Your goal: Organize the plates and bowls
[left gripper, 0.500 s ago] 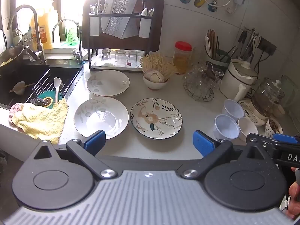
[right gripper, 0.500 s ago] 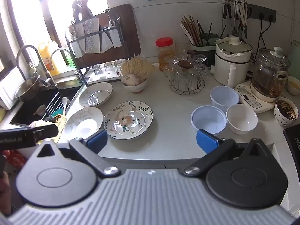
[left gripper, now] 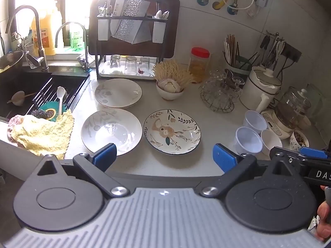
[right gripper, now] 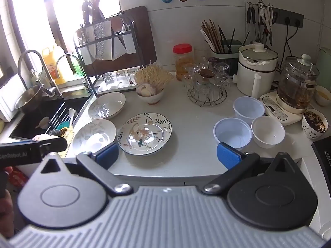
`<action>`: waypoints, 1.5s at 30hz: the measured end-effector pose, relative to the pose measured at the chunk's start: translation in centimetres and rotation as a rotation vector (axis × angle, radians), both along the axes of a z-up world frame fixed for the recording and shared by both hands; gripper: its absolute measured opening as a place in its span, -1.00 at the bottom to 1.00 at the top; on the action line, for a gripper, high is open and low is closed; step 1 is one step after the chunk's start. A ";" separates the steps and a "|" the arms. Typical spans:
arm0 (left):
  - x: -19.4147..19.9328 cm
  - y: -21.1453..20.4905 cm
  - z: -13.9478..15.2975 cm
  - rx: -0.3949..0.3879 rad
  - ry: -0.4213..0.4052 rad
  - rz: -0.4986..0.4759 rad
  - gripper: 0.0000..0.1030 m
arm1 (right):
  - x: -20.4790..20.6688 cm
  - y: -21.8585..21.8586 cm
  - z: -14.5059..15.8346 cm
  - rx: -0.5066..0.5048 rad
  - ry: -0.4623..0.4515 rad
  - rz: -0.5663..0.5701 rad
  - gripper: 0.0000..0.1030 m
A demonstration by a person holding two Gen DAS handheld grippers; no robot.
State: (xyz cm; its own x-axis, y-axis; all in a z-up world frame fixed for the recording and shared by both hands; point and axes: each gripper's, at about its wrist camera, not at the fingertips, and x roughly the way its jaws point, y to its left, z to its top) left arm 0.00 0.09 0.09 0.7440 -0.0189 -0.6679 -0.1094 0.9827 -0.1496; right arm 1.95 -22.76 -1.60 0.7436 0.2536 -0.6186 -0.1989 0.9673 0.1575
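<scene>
Both hand-held grippers, left [left gripper: 163, 159] and right [right gripper: 167, 155], hover wide open and empty. Three plates [left gripper: 172, 131] lie at twelve o'clock, bowls [right gripper: 232, 134] at two on the bench [right gripper: 192, 107]. Risk: smooth rims slipping, plates chipping when stacked

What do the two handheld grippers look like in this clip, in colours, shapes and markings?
Both match: the left gripper and right gripper each have blue pads on black linkage arms pivoting on silver rivets, two round black housings, and a ribbed grey body between them. Seen from the side, the left carries white "GenRobot.AI" lettering; the right shows white "DAS", cut off at the frame edge.
</scene>
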 end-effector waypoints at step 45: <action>-0.5 0.6 -0.4 0.013 0.063 -0.062 0.96 | -1.8 -0.1 -0.7 0.055 -0.001 -0.022 1.00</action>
State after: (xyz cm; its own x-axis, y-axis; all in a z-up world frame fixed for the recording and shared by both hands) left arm -0.46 0.66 -0.27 0.6980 -0.0544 -0.7140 -0.0569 0.9897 -0.1311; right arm 0.11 -22.89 -2.32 0.7500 0.2706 -0.6035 -0.1774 0.9613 0.2106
